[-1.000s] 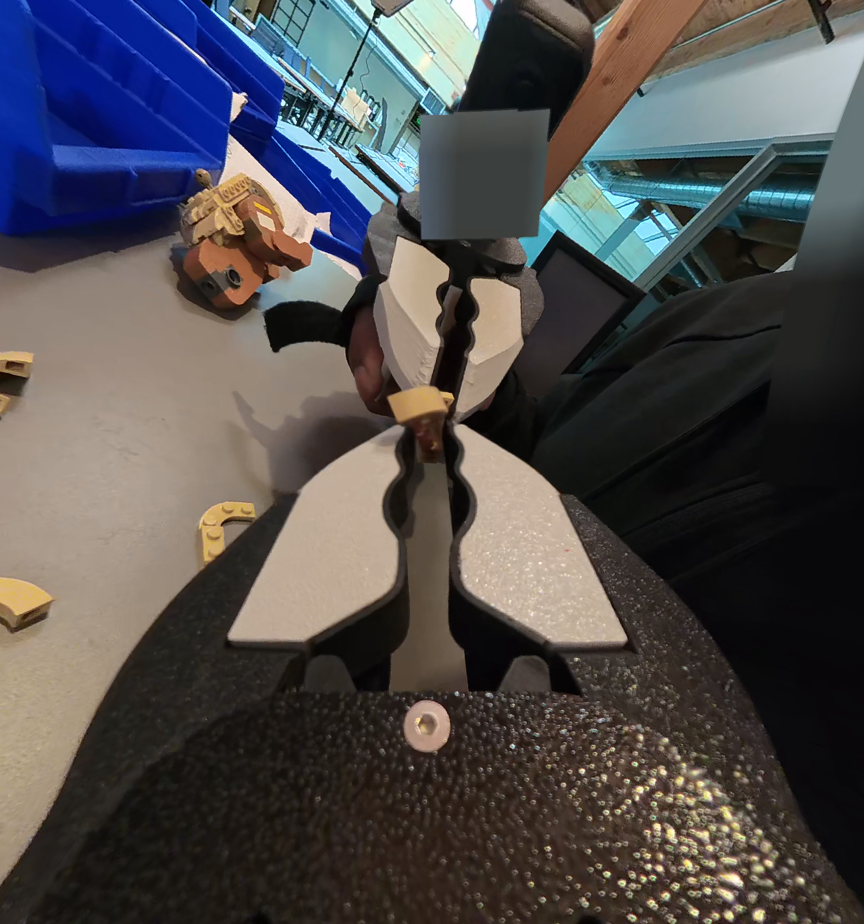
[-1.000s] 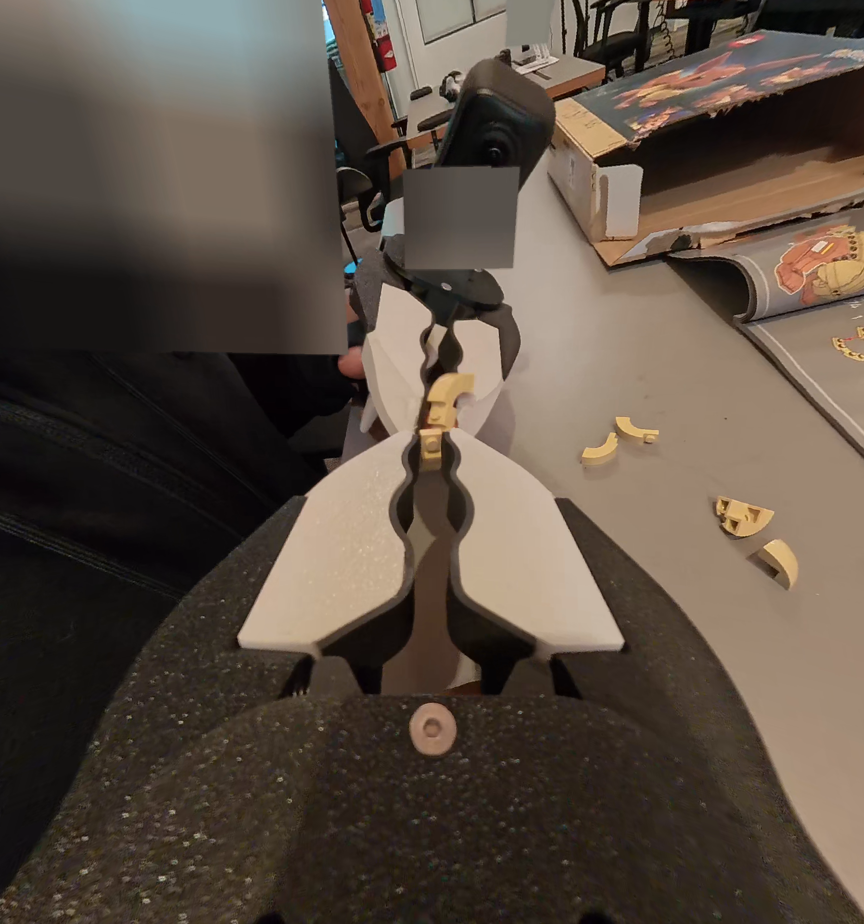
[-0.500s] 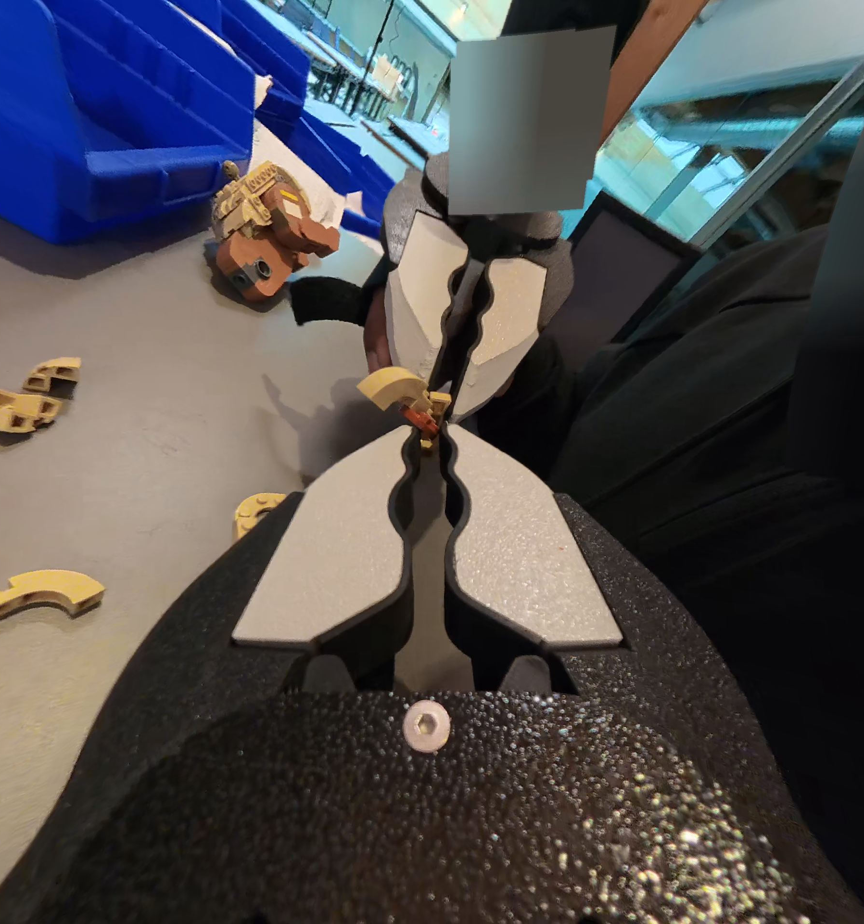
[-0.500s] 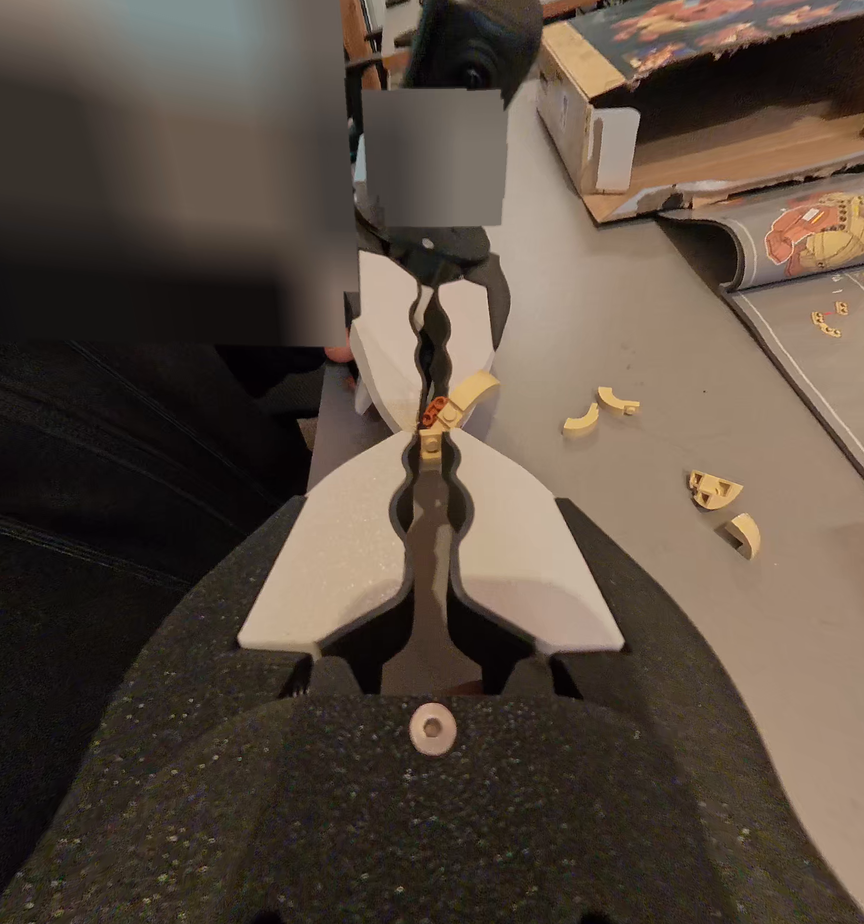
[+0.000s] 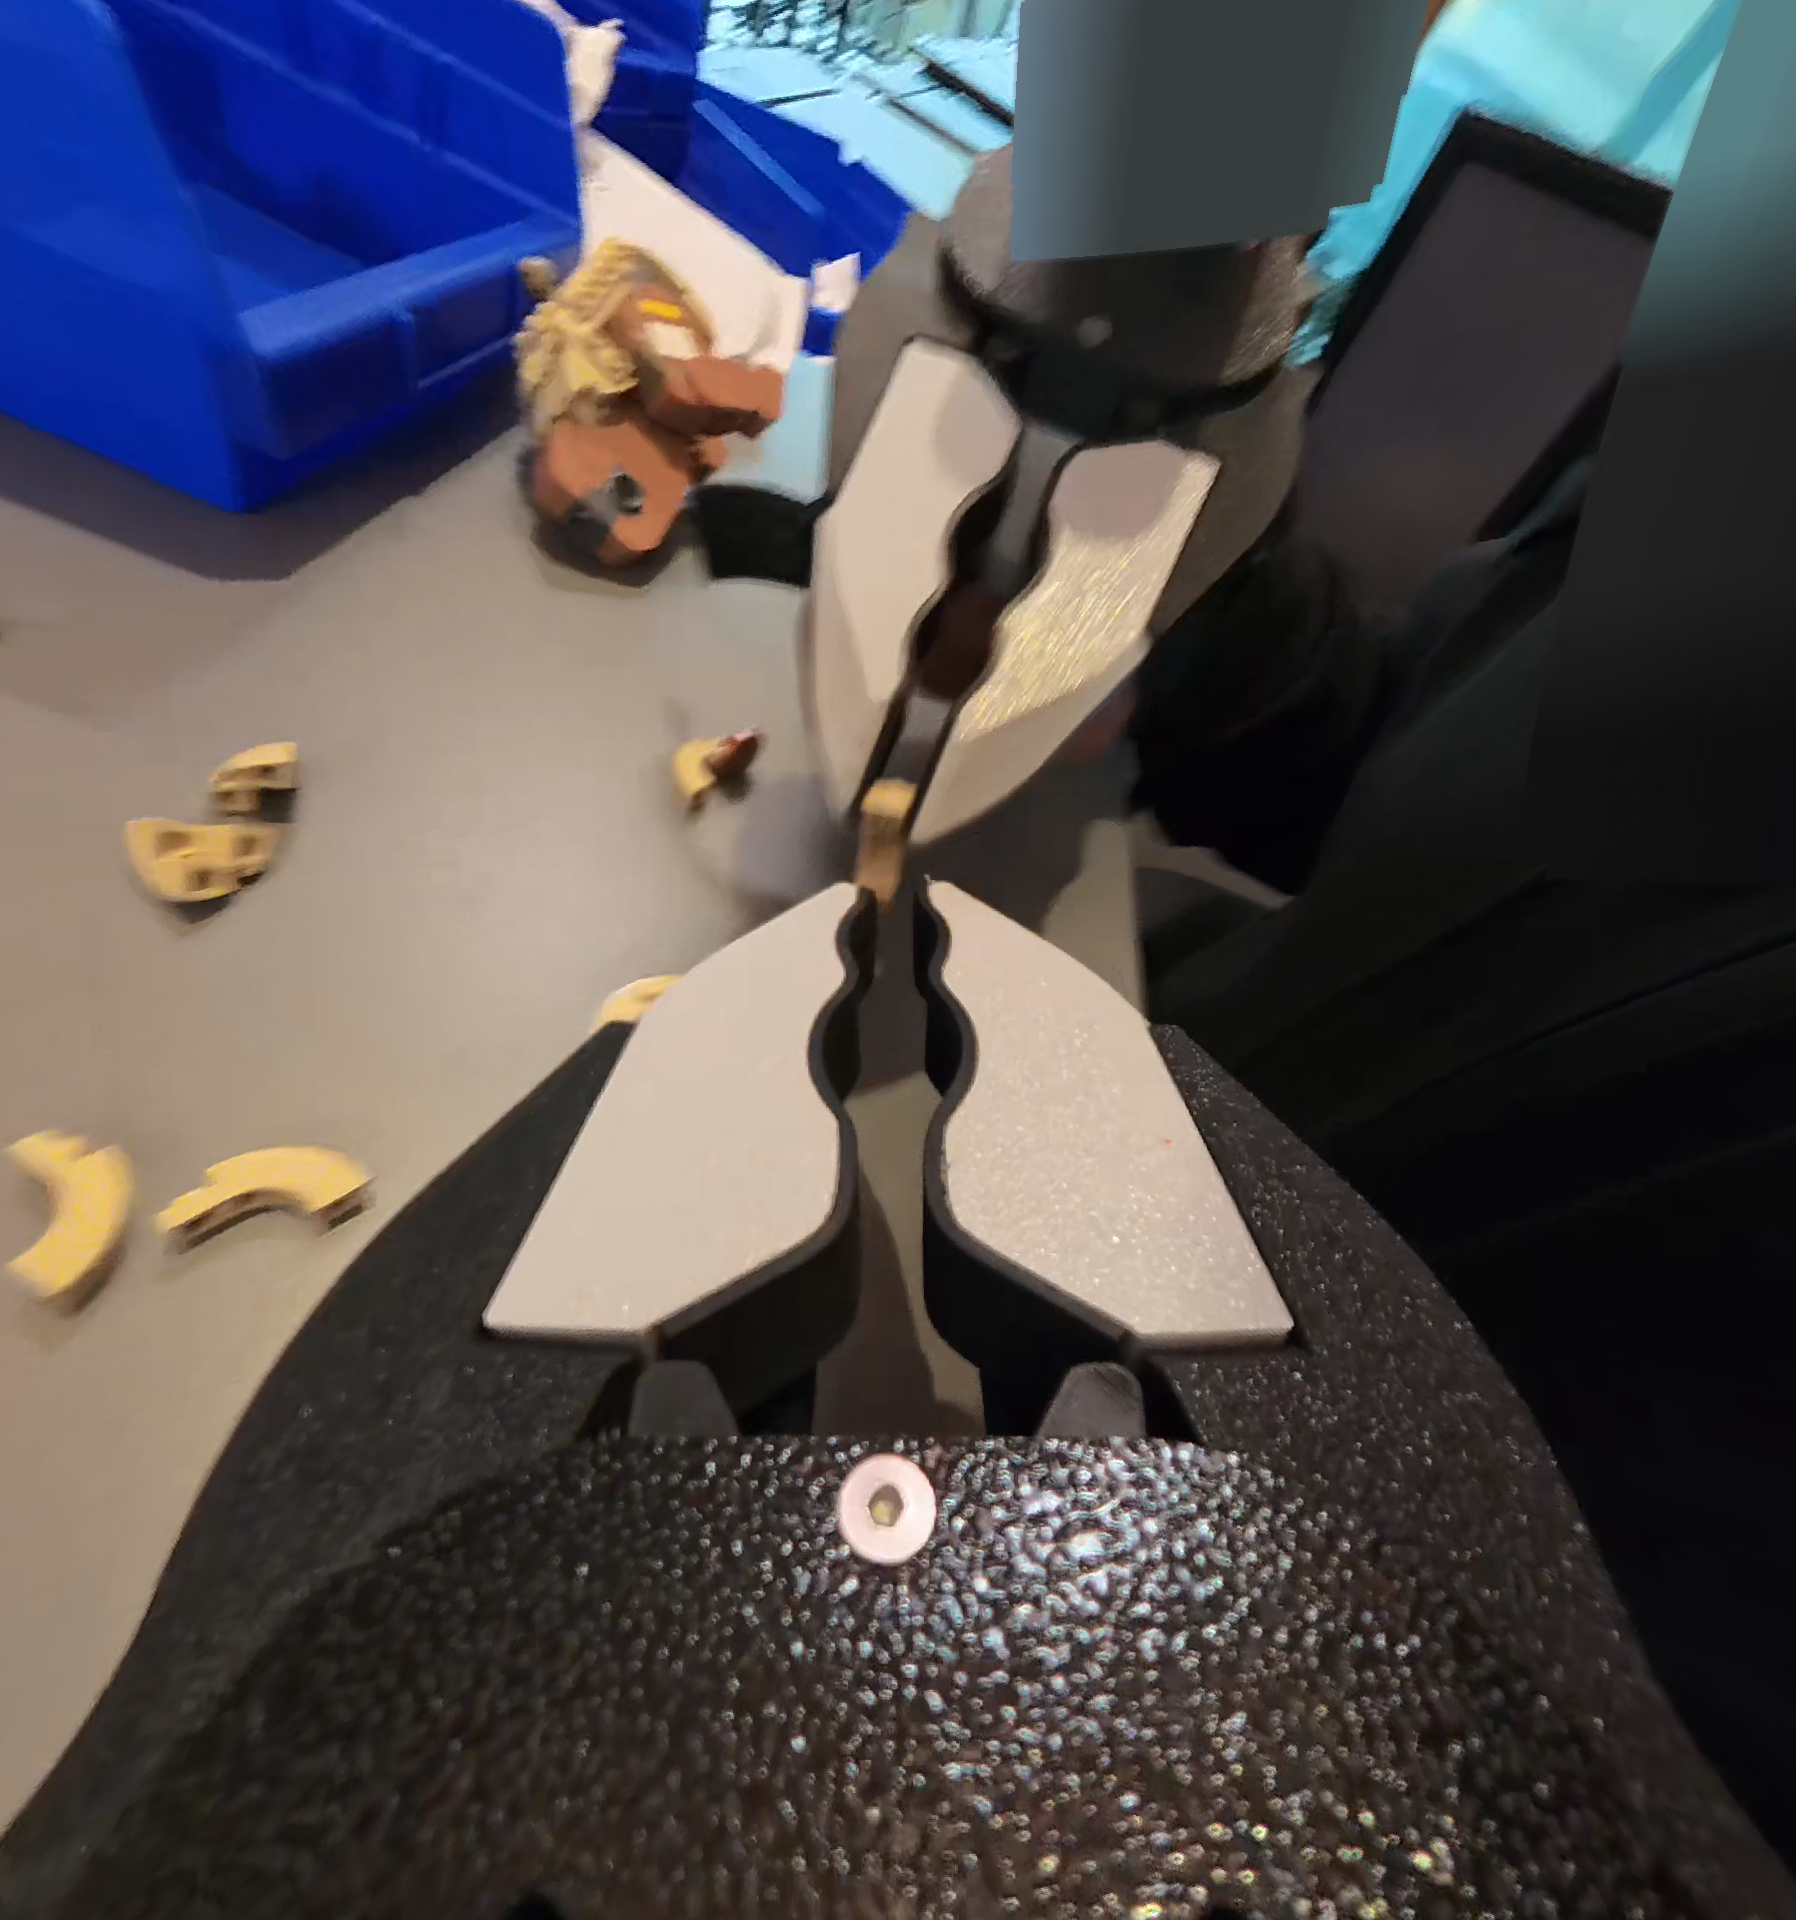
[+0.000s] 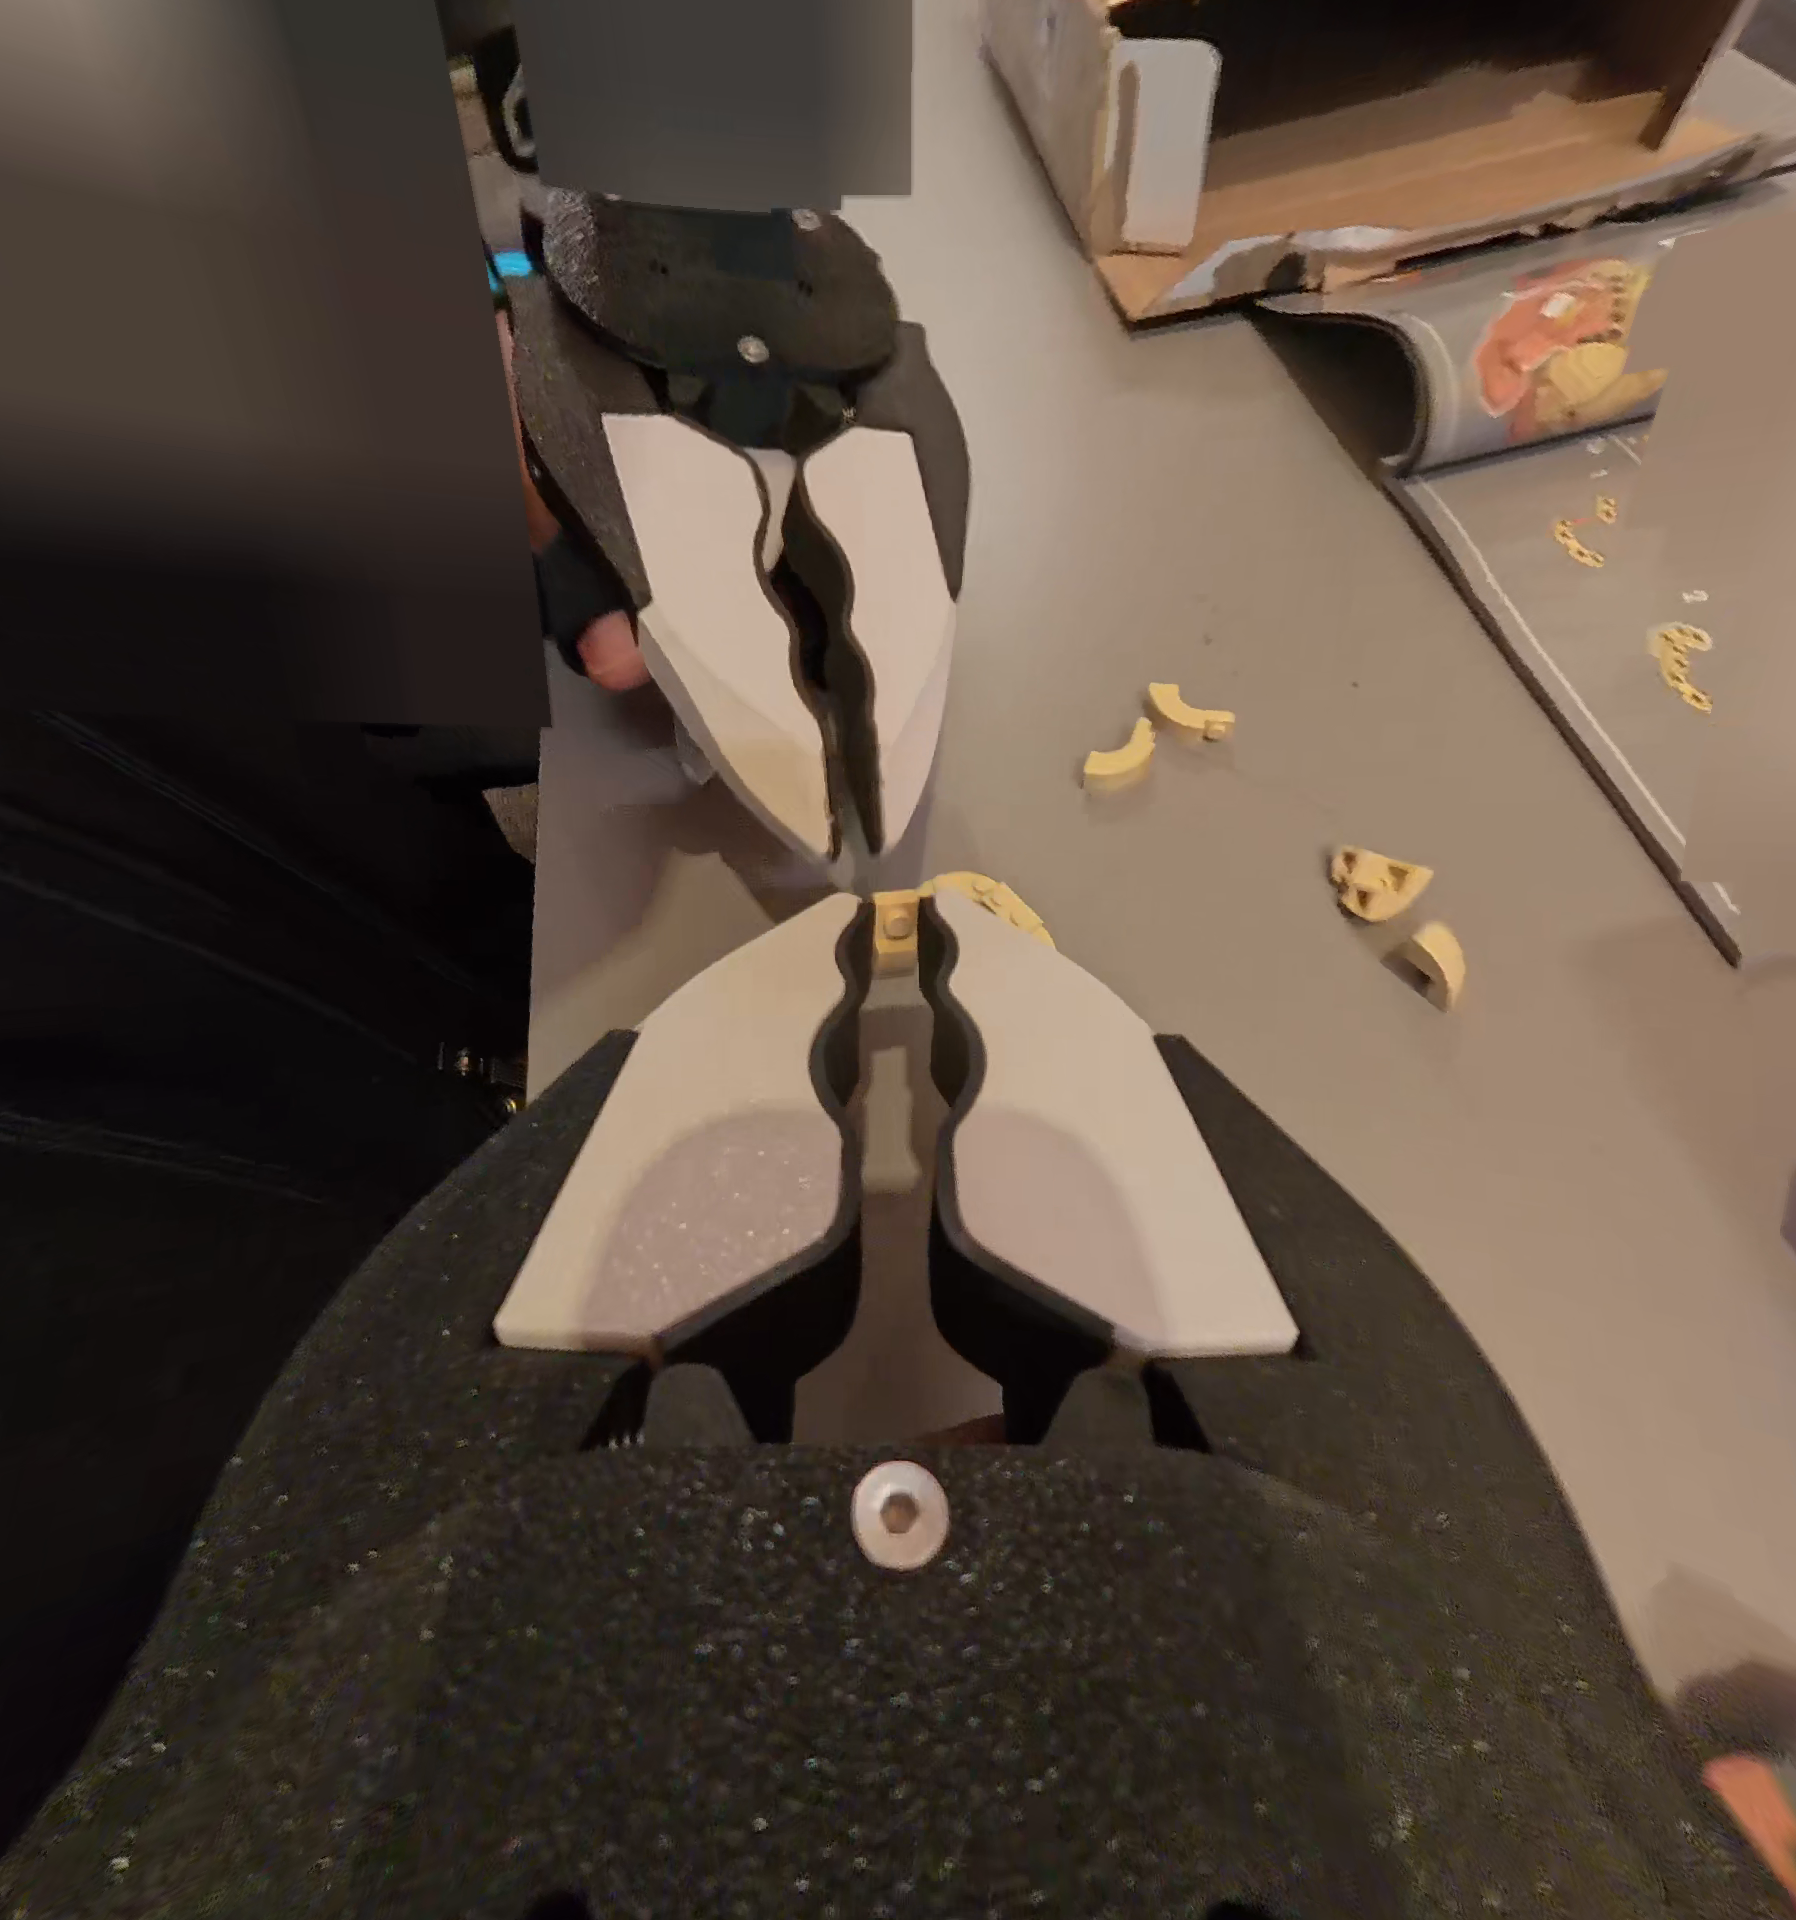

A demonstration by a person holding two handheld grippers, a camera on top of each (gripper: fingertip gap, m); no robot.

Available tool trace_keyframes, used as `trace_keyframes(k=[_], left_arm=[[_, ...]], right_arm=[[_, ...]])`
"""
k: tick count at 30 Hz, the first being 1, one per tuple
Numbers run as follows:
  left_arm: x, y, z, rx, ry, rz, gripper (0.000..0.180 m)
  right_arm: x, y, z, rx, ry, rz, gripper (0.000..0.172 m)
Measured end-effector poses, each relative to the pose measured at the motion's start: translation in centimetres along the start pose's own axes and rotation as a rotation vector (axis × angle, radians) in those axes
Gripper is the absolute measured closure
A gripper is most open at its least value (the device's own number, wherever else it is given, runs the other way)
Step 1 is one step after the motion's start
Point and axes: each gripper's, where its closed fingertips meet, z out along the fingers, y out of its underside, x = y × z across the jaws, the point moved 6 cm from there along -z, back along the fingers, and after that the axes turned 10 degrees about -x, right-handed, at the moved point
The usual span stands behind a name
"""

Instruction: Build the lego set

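**Two claws tip to tip over loose tan bricks**

The right gripper (image 6: 892,920) was clenched on a small tan studded plastic brick (image 6: 896,933), both pads pressing it, a tan curved piece (image 6: 993,902) joined at its side. The left gripper (image 5: 892,896) stood narrowly parted and appeared to grasp nothing, that brick's tip just at its fingertips. A tan-and-brown fragment (image 5: 715,758) lay nearby on the grey table (image 5: 406,935). Around lay tan arch pieces (image 5: 260,1195), a brown-and-tan brick model (image 5: 634,416), blue plastic bins (image 5: 250,260), an open booklet (image 6: 1559,395) and a cardboard box (image 6: 1393,125); nothing stood between the claws.
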Motion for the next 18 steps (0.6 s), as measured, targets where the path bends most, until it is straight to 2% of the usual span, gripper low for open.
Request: trace_keyframes(k=[3,8,18], left_arm=[[-0.7,0.0,-0.3,-0.033,-0.086,0.016,0.169],[-1.3,-1.3,0.8,-0.121,-0.119,0.086,0.164],[-3.7,-3.5,7.9,-0.445,-0.138,0.203,0.163]], right_arm=[[0.8,1.3,-2.6,0.052,0.039,0.079,0.164],[1.9,4.5,-6.3,0.067,0.168,0.195,0.164],[2.8,7.5,-4.9,0.000,0.190,0.325,0.164]])
